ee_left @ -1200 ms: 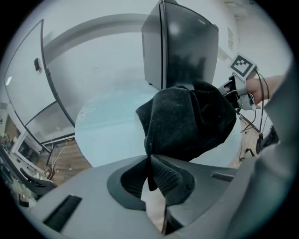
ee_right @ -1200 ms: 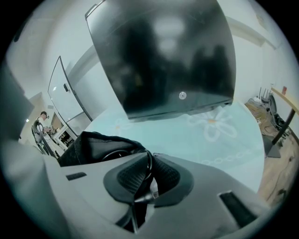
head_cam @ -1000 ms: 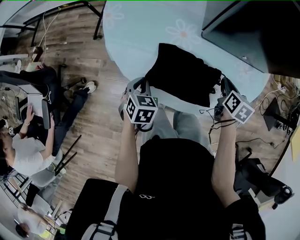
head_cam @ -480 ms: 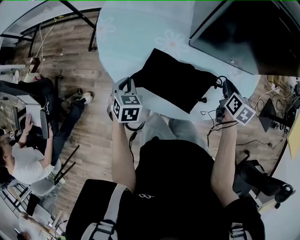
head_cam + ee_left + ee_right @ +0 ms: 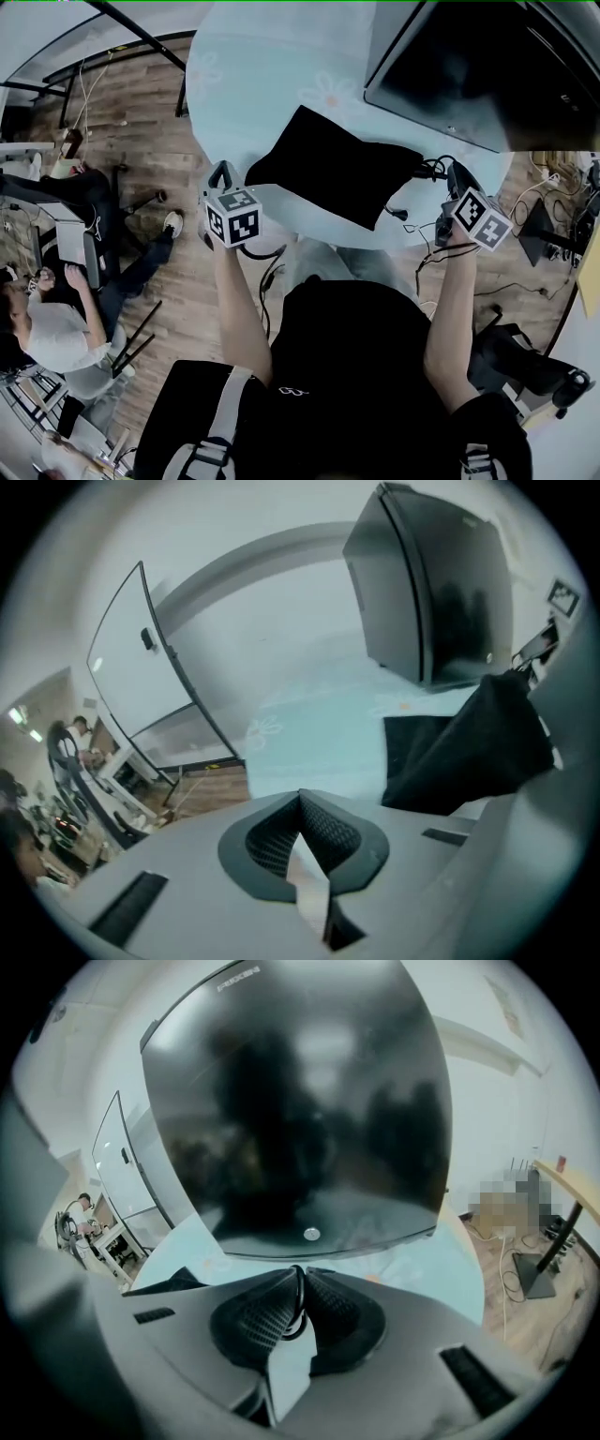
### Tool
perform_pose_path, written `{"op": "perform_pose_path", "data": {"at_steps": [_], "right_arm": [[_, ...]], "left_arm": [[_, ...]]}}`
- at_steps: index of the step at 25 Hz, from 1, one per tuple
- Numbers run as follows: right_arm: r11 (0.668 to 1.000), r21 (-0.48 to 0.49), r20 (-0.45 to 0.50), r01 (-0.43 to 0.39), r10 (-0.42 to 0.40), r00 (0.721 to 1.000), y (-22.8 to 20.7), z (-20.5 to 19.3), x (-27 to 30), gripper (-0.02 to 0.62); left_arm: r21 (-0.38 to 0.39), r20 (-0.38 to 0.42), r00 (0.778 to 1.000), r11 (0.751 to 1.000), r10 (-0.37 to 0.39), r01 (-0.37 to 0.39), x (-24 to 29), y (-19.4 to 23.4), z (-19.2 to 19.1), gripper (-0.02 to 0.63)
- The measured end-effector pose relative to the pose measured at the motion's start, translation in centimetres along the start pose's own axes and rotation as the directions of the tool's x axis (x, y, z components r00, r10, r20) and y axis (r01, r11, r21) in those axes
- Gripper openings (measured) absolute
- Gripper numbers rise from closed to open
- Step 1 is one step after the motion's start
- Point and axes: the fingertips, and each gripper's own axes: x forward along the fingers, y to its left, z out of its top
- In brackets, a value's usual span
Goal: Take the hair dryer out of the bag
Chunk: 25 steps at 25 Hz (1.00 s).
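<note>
A black fabric bag (image 5: 328, 173) lies on the pale blue round table (image 5: 272, 66); no hair dryer shows. My left gripper (image 5: 223, 178) is off the table's left edge, apart from the bag, shut with nothing between its fingertips (image 5: 300, 799). From there the bag (image 5: 469, 752) looks pulled up at its right end. My right gripper (image 5: 457, 178) is at the bag's right end, its jaws (image 5: 298, 1274) shut on a thin black cord (image 5: 292, 1321) that loops (image 5: 424, 173) out of the bag's mouth.
A large dark monitor (image 5: 469, 66) stands on the table behind the bag, close to the right gripper. People sit at the left (image 5: 56, 319) on the wooden floor. Cables (image 5: 553, 197) and a chair base (image 5: 525, 361) lie to the right.
My left gripper has drawn away leftward from the bag's near corner, past the table edge. The right gripper has stayed at the bag's right end with the cord.
</note>
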Motion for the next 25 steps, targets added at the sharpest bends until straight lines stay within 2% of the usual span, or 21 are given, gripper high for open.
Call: {"op": "perform_pose_path", "data": {"at_steps": [1, 2, 4, 7, 9, 11, 13, 15, 21, 22, 23, 24, 25], "right_arm": [[1.0, 0.013, 0.003, 0.01, -0.01, 1.0, -0.8, 0.2, -0.2, 0.035], [0.999, 0.03, 0.007, 0.015, -0.015, 1.0, -1.5, 0.4, -0.3, 0.035], [0.999, 0.044, 0.011, 0.018, -0.018, 1.0, -2.1, 0.7, -0.4, 0.034], [0.999, 0.022, 0.01, 0.029, -0.03, 1.0, -2.2, 1.0, 0.0, 0.034], [0.999, 0.019, 0.01, 0.026, -0.026, 1.0, -2.1, 1.2, 0.1, 0.034], [1.0, 0.023, 0.009, 0.02, -0.02, 1.0, -2.2, 1.1, 0.0, 0.034], [0.999, 0.03, 0.007, 0.017, -0.018, 1.0, -2.4, 0.8, -0.2, 0.034], [0.999, 0.035, 0.006, 0.016, -0.016, 1.0, -2.6, 0.6, -0.4, 0.034], [0.999, 0.045, 0.009, 0.004, -0.005, 1.0, -3.0, -0.1, -1.0, 0.034], [0.999, 0.049, 0.01, 0.004, -0.004, 1.0, -3.2, -0.3, -1.2, 0.034], [0.998, 0.055, 0.011, 0.004, -0.004, 1.0, -3.3, -0.5, -1.4, 0.034], [0.998, 0.061, 0.012, 0.003, -0.004, 1.0, -3.4, -0.8, -1.6, 0.034], [0.998, 0.067, 0.013, 0.001, -0.002, 1.0, -3.6, -0.9, -1.7, 0.034]], "left_arm": [[-0.01, -0.018, 0.999, 0.999, 0.045, -0.045, 0.1, 1.9, -0.5, 0.011], [-0.023, -0.031, 0.998, 0.998, 0.057, -0.058, 0.2, 3.5, -0.8, 0.011], [-0.034, -0.041, 0.999, 0.999, 0.024, -0.026, 0.4, 5.1, -1.1, 0.011], [0.01, -0.046, 0.995, 0.996, -0.089, 0.089, 0.7, 2.5, -1.2, 0.012], [0.056, -0.061, 0.976, 0.976, -0.208, 0.211, 0.5, -0.9, -1.4, 0.015], [0.106, -0.069, 0.945, 0.939, -0.321, 0.327, -0.2, -3.9, -1.7, 0.041], [0.134, -0.072, 0.9, 0.89, -0.43, 0.436, -1.1, -6.2, -1.7, 0.071], [0.148, -0.091, 0.846, 0.833, -0.526, 0.533, -1.9, -8.1, -1.6, 0.173], [0.188, -0.195, 0.696, 0.67, -0.691, 0.718, -3.8, -12.7, -2.2, 0.258], [0.196, -0.198, 0.694, 0.666, -0.692, 0.72, -3.7, -13.2, -2.2, 0.271], [0.217, -0.189, 0.725, 0.692, -0.662, 0.689, -3.1, -13.3, -2.0, 0.271], [0.251, -0.169, 0.785, 0.744, -0.596, 0.619, -2.1, -12.8, -1.8, 0.221], [0.294, -0.151, 0.852, 0.8, -0.502, 0.523, -0.9, -11.9, -1.6, 0.069]]}}
